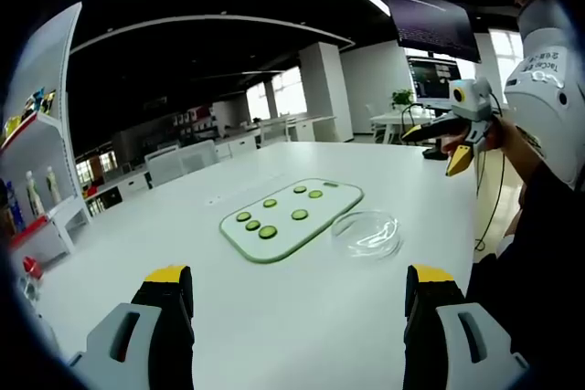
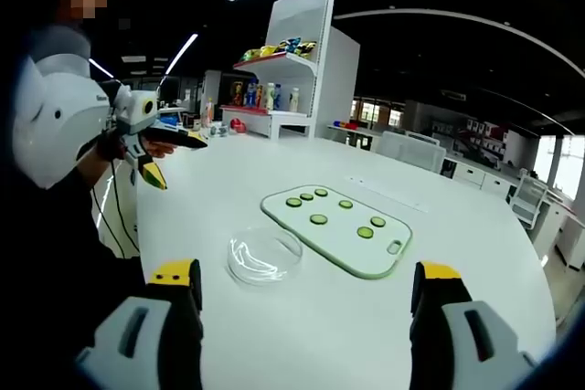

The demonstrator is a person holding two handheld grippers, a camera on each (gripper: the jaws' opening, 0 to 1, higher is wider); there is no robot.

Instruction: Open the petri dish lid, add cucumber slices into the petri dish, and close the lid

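Observation:
A pale green cutting board (image 1: 292, 216) (image 2: 338, 230) lies mid-table and carries several round cucumber slices (image 1: 267, 232) (image 2: 318, 219). Beside it on the white table (image 1: 274, 317) sits a clear round petri dish (image 1: 367, 235) (image 2: 263, 255); I cannot tell its lid from its base. My left gripper (image 1: 299, 285) is open and empty, short of the board. My right gripper (image 2: 306, 282) is also open and empty, just short of the dish. Each gripper shows in the other's view, held in a hand off the table's edge: the right gripper (image 1: 462, 121) and the left gripper (image 2: 146, 139).
A white shelf with coloured bottles (image 2: 283, 70) (image 1: 37, 134) stands past the table's end. A monitor (image 1: 430, 75) and desks sit behind. A cable (image 1: 494, 198) hangs by the table edge near the person's sleeve (image 1: 539, 253).

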